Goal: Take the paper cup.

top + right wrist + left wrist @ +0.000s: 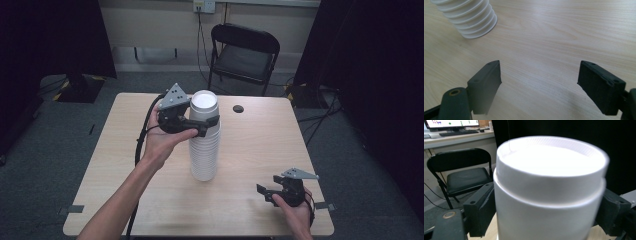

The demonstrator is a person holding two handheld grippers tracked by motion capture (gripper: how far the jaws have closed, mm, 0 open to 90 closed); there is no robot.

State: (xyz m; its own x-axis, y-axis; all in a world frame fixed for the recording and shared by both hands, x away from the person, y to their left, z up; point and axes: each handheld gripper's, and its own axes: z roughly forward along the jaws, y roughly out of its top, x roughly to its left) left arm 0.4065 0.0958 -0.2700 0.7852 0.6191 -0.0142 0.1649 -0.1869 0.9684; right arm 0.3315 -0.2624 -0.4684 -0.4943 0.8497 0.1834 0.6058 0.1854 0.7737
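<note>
My left gripper is up at the top of a tall stack of white cups. Its two black jaws sit one on each side of the stack, just under the top cup. They look pressed against the cup below that one, but the picture is blurry so close up, so I cannot be sure how hard they squeeze. The stack stands on the wooden table, right in front of this gripper.

My right gripper is wide open and holds nothing. It hangs low over the bare table, with the bottom of the stack far ahead of it and off to its left side.

Here is what could go wrong. If I lift with the left gripper, many cups may come up together, because they sit tight inside each other. If I pull sideways, the tall stack could tip over, since nothing holds its bottom. If I squeeze too hard, the thin cup could bend.
</note>
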